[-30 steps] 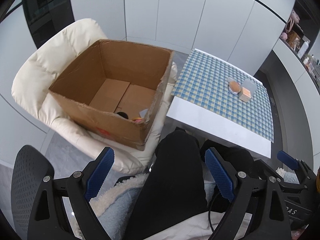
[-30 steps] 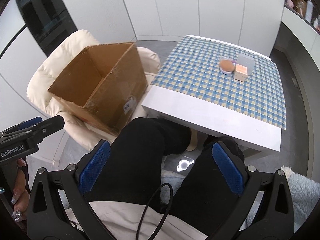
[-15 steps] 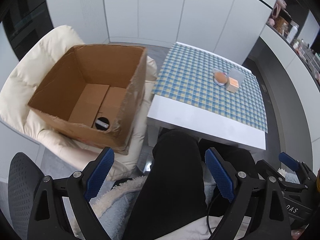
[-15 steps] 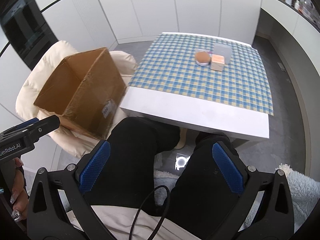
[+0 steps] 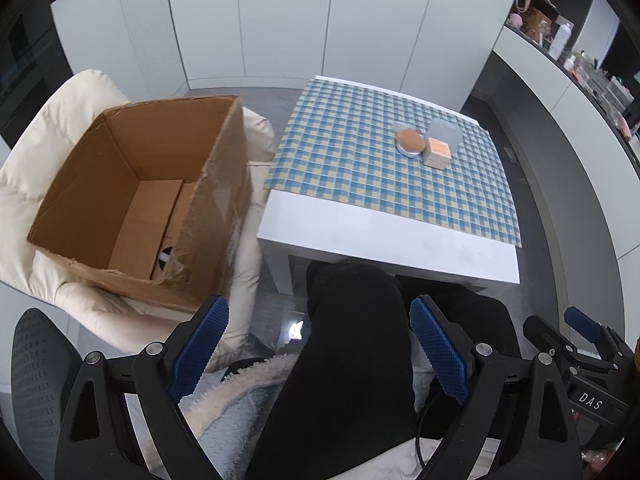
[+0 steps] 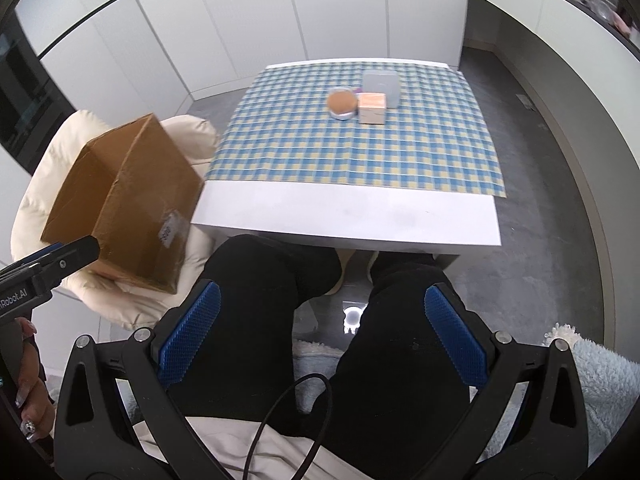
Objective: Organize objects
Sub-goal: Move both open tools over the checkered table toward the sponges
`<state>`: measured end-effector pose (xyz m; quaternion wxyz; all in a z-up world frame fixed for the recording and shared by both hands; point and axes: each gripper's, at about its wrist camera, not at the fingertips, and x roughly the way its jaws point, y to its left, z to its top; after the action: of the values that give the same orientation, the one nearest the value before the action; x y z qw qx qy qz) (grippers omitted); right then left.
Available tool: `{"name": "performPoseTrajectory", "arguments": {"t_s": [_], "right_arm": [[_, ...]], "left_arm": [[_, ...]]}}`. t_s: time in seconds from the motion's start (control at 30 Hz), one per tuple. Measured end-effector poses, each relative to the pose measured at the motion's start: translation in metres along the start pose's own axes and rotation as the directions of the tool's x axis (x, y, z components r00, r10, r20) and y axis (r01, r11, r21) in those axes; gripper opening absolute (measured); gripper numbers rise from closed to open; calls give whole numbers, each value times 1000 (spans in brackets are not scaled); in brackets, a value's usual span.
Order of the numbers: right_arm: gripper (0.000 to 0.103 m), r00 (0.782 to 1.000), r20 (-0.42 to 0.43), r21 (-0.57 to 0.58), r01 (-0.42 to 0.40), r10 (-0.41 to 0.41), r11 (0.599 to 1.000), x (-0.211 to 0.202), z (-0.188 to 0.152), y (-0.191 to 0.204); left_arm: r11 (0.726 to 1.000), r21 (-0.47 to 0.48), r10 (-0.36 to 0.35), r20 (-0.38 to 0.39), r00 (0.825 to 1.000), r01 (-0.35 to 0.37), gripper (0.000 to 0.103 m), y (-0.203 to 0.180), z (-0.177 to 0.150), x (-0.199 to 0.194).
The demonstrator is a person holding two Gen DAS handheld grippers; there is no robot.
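Observation:
An open cardboard box [image 5: 140, 200] [image 6: 124, 204] sits on a cream armchair [image 5: 48, 152] left of the table. On the far part of the checked cloth [image 5: 380, 168] stand a round tin with a tan lid [image 5: 409, 142] [image 6: 342, 103], a small peach-topped box [image 5: 438, 152] [image 6: 372, 108] and a grey-blue box [image 5: 444, 130] [image 6: 381, 82]. My left gripper [image 5: 320, 344] hangs open over a person's black-trousered knees, holding nothing. My right gripper [image 6: 324, 332] is also open and empty above the lap. Something dark lies at the bottom of the cardboard box; I cannot make it out.
The white table [image 6: 344, 220] has a bare white strip along its near edge. A black mesh chair back [image 5: 36, 368] shows at lower left. A counter with bottles and clutter [image 5: 560, 36] runs along the right wall. A black cable [image 6: 288, 412] crosses the lap.
Both views have swung to the right: the cardboard box slid toward the left and the table with its three items moved toward the middle. Both grippers stayed open.

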<state>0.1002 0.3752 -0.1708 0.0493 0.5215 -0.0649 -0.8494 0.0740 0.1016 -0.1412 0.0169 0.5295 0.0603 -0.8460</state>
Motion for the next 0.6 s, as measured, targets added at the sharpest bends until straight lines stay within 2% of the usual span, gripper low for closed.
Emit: {"name": "performPoseTrajectory", "arguments": {"t_s": [0.23, 0.6], "right_arm": [[103, 999, -1, 40, 47, -47, 998, 2, -3, -24], [103, 998, -15, 95, 64, -63, 993, 14, 4, -46]], "left_arm": [[1000, 26, -16, -12, 1000, 16, 93, -18, 5, 9], [999, 52, -15, -18, 1000, 16, 93, -33, 19, 26]]}}
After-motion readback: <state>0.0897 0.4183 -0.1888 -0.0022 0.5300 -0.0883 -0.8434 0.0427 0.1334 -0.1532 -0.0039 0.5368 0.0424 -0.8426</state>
